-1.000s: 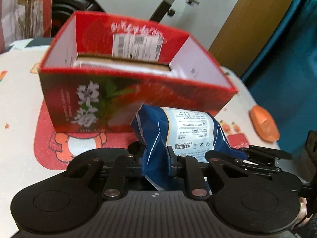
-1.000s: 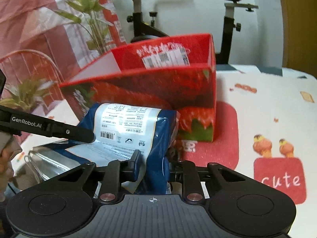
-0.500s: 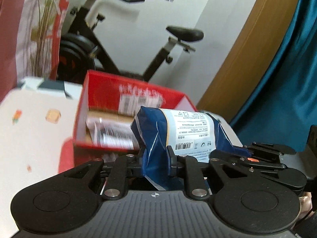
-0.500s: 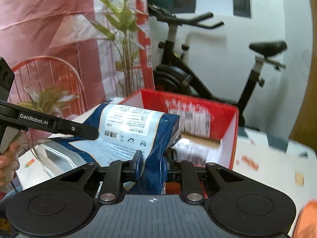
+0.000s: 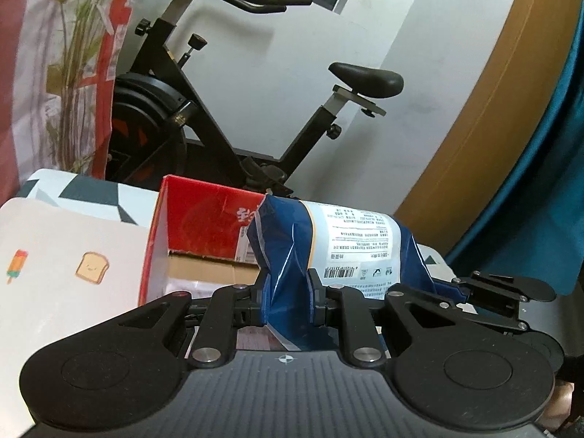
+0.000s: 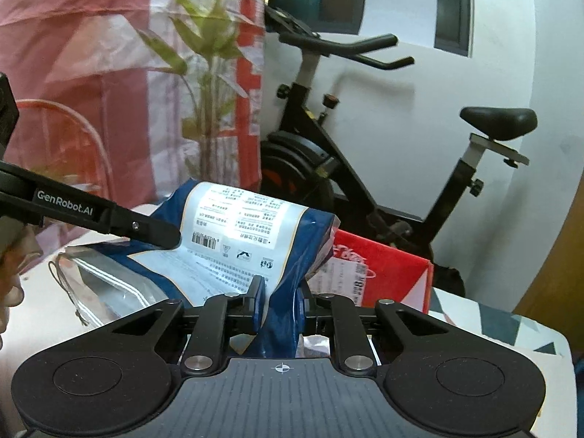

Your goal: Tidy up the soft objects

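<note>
Both grippers hold one soft blue and white package (image 5: 339,252), raised in the air. My left gripper (image 5: 286,295) is shut on its crumpled left end. My right gripper (image 6: 279,303) is shut on the other end of the package (image 6: 237,233). The red strawberry box (image 5: 204,219) stands open on the table just beyond and below the package, with cardboard and wrapped items inside; it also shows in the right wrist view (image 6: 387,273). The left gripper's finger (image 6: 109,215) crosses the right wrist view on the left.
A black exercise bike (image 5: 226,109) stands behind the table against a white wall. A plant (image 6: 204,73) and red-and-white curtain are at the back left. The white table mat (image 5: 65,255) with cartoon prints lies left of the box. A teal curtain (image 5: 547,182) hangs at the right.
Both grippers have lifted the package from table level up above the height of the red box. The box now sits lower and partly behind the package in both views.
</note>
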`<act>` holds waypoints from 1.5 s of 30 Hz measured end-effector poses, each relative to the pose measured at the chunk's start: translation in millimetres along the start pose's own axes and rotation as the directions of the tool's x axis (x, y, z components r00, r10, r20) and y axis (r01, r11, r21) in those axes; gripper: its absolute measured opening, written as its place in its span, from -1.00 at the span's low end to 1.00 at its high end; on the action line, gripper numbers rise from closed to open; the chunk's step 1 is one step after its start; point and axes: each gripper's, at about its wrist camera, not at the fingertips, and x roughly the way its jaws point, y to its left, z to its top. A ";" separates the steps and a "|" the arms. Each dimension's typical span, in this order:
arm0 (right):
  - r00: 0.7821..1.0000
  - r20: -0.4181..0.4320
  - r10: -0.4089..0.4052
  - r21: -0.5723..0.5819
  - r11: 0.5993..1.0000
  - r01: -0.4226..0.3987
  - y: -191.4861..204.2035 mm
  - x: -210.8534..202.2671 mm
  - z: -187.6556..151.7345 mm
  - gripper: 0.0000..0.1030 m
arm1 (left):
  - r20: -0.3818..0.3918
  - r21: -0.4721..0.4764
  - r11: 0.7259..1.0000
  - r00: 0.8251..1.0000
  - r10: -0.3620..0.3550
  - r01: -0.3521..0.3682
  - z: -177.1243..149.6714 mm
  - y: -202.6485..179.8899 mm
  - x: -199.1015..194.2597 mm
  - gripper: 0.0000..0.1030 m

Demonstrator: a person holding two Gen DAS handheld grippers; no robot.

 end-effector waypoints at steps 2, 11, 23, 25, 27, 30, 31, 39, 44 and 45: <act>1.000 -0.009 -0.012 0.009 1.000 0.012 -7.1 12.1 0.5 -0.69 | -0.008 -0.001 1.000 1.000 0.005 -0.005 2.1 0.7 11.5 -0.61; 0.998 -0.055 -0.040 0.034 0.999 0.042 -25.2 52.2 -1.3 -0.69 | -0.050 -0.050 0.998 0.998 0.025 -0.028 11.0 11.7 46.2 -0.61; 0.987 -0.144 -0.069 0.045 0.996 0.076 -29.9 85.3 -4.2 -0.56 | -0.121 0.011 0.994 0.987 0.110 -0.110 13.2 16.3 74.8 -0.55; 0.986 -0.153 -0.073 0.063 0.995 0.083 -32.4 84.1 -6.2 -0.46 | -0.113 0.043 0.991 0.985 0.133 -0.129 12.6 14.7 72.3 -0.44; 0.986 -0.146 -0.079 0.072 0.993 0.090 -36.4 78.6 -8.5 -0.45 | -0.104 0.055 0.990 0.986 0.131 -0.126 12.3 15.6 65.5 -0.32; 0.988 -0.132 -0.079 0.098 0.991 0.093 -41.2 66.5 -9.7 -0.44 | -0.088 0.062 0.989 0.987 0.137 -0.131 13.9 14.6 52.9 -0.30; 0.989 -0.125 -0.078 0.109 0.990 0.091 -43.1 61.1 -10.0 -0.44 | -0.081 0.062 0.990 0.988 0.135 -0.130 14.5 14.0 48.1 -0.29; 0.999 -0.028 -0.043 0.220 0.974 0.048 -49.3 0.2 -20.4 -0.32 | -0.005 0.091 0.987 0.991 0.134 -0.133 4.0 -2.3 -9.2 0.06; 0.999 0.020 -0.034 0.271 0.962 0.027 -40.4 -33.5 -39.5 -0.30 | 0.011 0.062 0.988 0.990 0.139 -0.139 -15.9 -2.6 -41.0 0.10; 0.999 0.024 -0.032 0.272 0.962 0.024 -36.9 -38.1 -43.4 -0.30 | 0.012 0.053 0.988 0.990 0.142 -0.143 -21.1 -1.3 -46.8 0.10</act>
